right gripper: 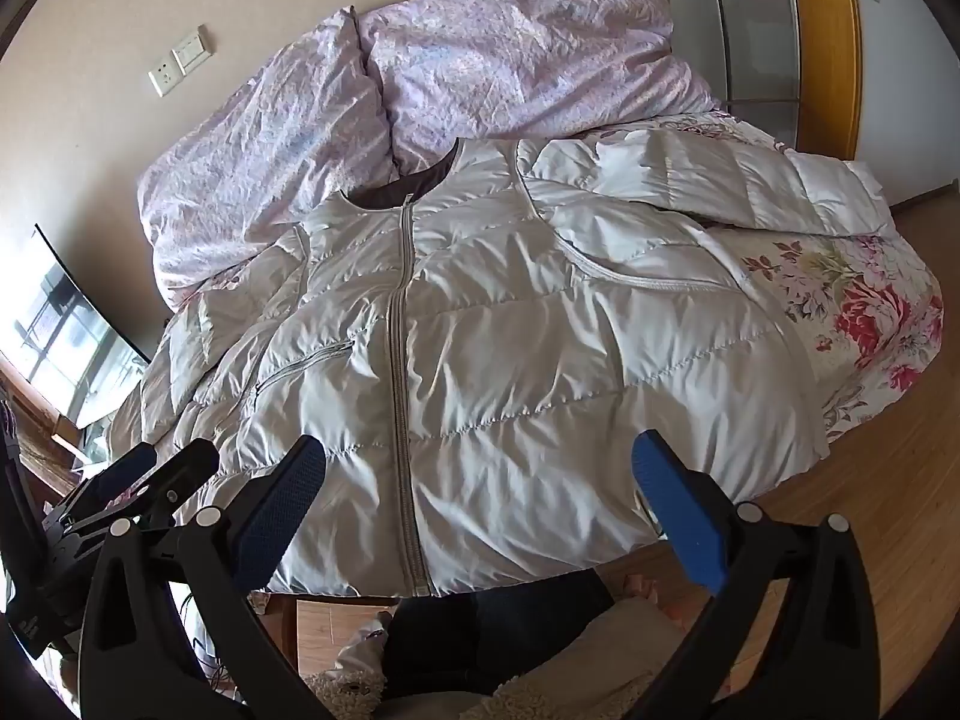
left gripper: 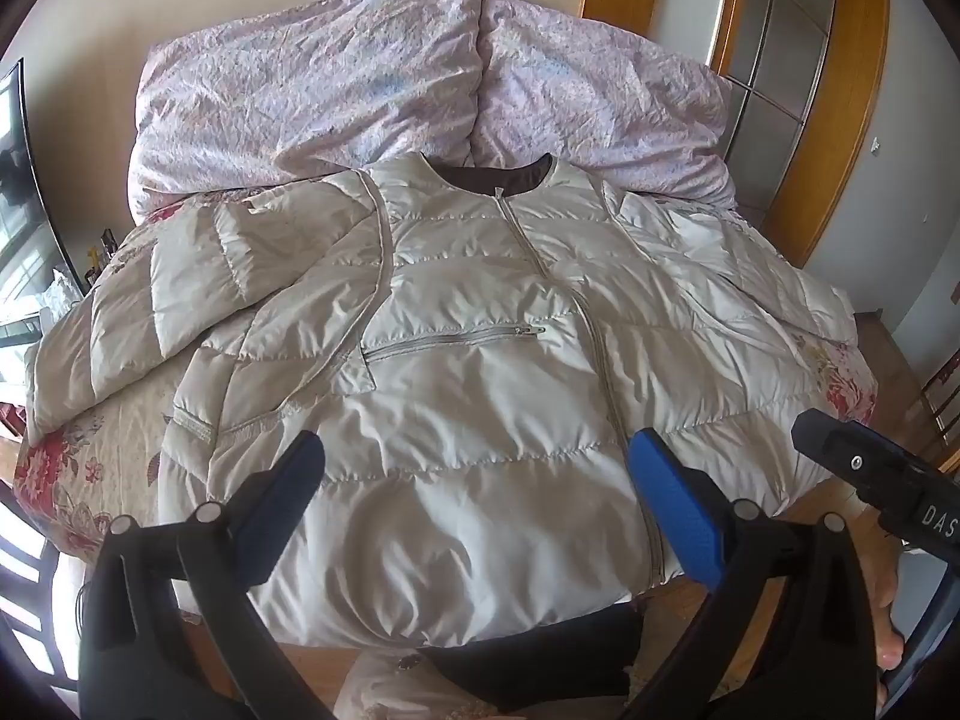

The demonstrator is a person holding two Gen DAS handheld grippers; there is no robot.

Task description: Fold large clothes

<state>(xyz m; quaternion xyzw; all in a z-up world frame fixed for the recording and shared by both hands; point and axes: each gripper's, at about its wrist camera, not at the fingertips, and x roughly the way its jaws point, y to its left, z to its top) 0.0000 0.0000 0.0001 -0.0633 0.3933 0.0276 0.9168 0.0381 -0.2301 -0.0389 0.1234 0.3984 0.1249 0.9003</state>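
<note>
My left tongs (left gripper: 474, 498) hang wide open with nothing between their blue pads, tilted down over the lower hem of a cream quilted down jacket (left gripper: 480, 372). My right tongs (right gripper: 480, 501) are spread just as wide and also empty, above the same hem a little to the right. The jacket lies face up on the bed (right gripper: 870, 312), zipped along its front, its hem at the near edge. Its left sleeve (left gripper: 198, 276) is folded in over the chest; its right sleeve (right gripper: 720, 180) stretches out sideways across the floral bedsheet. Beyond the dark-lined collar (left gripper: 486, 171), two crumpled pale lilac pillows (left gripper: 312, 84) lean against the beige wall (left gripper: 108, 6). A wooden door frame (left gripper: 828, 120) stands at the far right.
</note>
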